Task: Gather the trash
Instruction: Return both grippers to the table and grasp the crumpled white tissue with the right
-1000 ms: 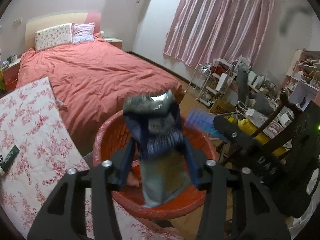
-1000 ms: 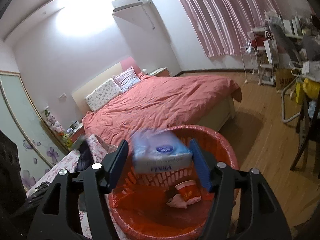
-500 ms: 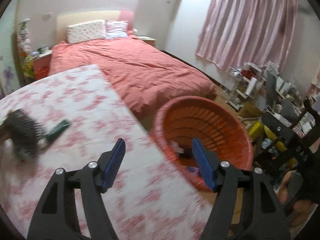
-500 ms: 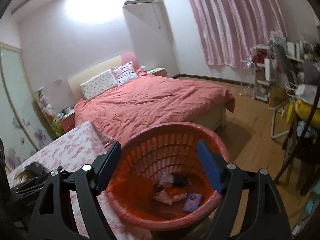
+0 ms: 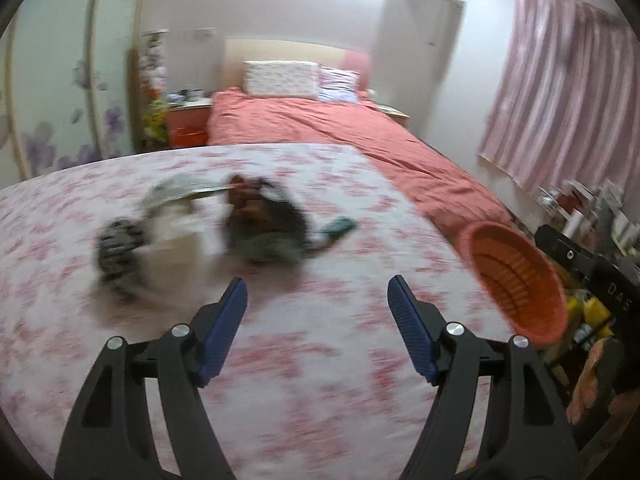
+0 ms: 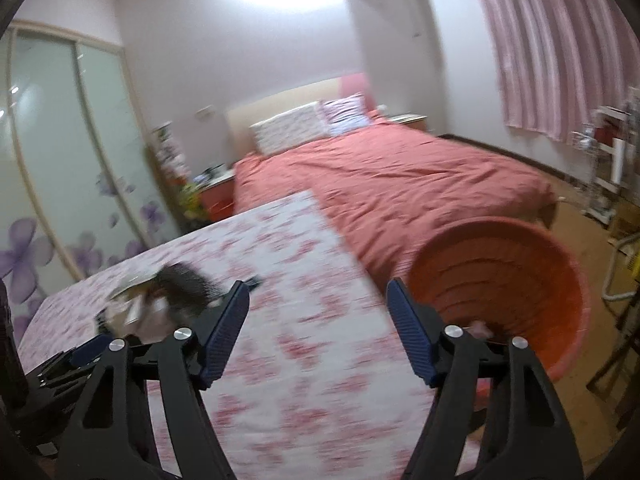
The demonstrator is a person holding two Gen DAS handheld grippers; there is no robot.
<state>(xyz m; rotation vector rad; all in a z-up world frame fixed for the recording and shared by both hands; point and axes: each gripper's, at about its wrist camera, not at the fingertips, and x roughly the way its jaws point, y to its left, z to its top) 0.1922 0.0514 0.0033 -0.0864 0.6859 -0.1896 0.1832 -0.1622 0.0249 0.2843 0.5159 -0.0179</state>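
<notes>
The remaining trash (image 5: 224,224) is seen as a blurred heap on the worktop (image 5: 320,360), toward its far left part, well apart from the orange basket (image 5: 520,280) that stands just off the worktop's right edge. Within the heap a dark brownish crumpled piece (image 5: 268,224), a pale papery piece (image 5: 180,216) and a dark patterned lump (image 5: 118,248) can be made out; their kinds cannot be told through the motion blur. A small green item (image 5: 340,226) lies just beside the heap on its right.

The step in hand is judged to be the reach toward another piece. Both grippers are empty: the left gripper (image 5: 318,312) is spread wide over the cloth short of the heap, and the right gripper (image 6: 318,312) is equally wide apart, between heap and basket. Next, one gripper would need to be brought down over a single piece and closed on it.

The heap looks soft, crumpled and light. The worktop is covered by a white cloth with a red floral print. The basket is round, ribbed plastic with slotted walls. Beyond it a bed (image 6: 400,176) with a salmon cover is seen.
</notes>
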